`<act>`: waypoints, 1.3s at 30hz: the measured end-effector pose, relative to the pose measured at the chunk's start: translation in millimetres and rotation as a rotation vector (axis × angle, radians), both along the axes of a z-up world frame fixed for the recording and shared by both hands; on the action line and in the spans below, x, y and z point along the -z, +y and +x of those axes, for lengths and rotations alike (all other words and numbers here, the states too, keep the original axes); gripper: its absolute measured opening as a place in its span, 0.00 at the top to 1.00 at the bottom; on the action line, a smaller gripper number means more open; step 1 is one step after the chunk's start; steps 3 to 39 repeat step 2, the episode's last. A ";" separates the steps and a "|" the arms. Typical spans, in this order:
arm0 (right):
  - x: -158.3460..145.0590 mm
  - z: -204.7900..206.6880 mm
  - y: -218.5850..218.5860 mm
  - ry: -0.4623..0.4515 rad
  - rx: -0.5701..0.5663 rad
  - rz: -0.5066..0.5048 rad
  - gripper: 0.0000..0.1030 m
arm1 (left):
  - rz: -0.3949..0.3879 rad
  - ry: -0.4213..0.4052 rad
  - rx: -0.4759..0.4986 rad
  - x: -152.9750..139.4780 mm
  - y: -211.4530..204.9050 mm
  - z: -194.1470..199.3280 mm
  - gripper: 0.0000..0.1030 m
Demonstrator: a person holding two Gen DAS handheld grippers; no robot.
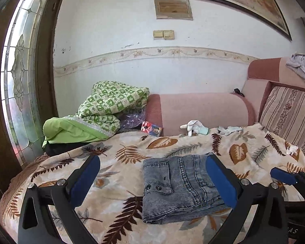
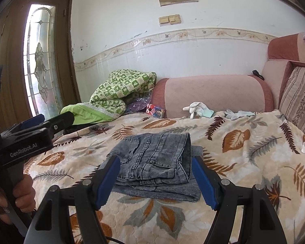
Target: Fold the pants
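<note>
1. The grey pants (image 1: 179, 187) lie folded in a small pile on the leaf blanket (image 1: 132, 148), low in the middle of both views.
2. The left gripper (image 1: 152, 181) has its jaws wide apart, holding nothing.
3. The right gripper (image 2: 156, 179) has its jaws apart too, around no cloth.

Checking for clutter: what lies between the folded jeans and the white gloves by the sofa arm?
Only bare leaf-print blanket between jeans and gloves, seen in both wrist views.
</note>
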State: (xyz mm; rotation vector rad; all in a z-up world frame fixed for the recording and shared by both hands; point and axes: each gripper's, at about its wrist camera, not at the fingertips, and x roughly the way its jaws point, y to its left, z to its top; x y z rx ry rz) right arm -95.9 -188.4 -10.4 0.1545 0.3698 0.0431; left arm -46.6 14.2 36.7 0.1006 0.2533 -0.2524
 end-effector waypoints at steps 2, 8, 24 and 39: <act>-0.1 0.7 -1.6 0.003 0.006 0.000 0.26 | 0.000 -0.002 -0.007 -0.9 1.0 0.9 0.00; -0.1 0.7 -1.6 0.003 0.006 0.000 0.26 | 0.000 -0.002 -0.007 -0.9 1.0 0.9 0.00; -0.1 0.7 -1.6 0.003 0.006 0.000 0.26 | 0.000 -0.002 -0.007 -0.9 1.0 0.9 0.00; -0.1 0.7 -1.6 0.003 0.006 0.000 0.26 | 0.000 -0.002 -0.007 -0.9 1.0 0.9 0.00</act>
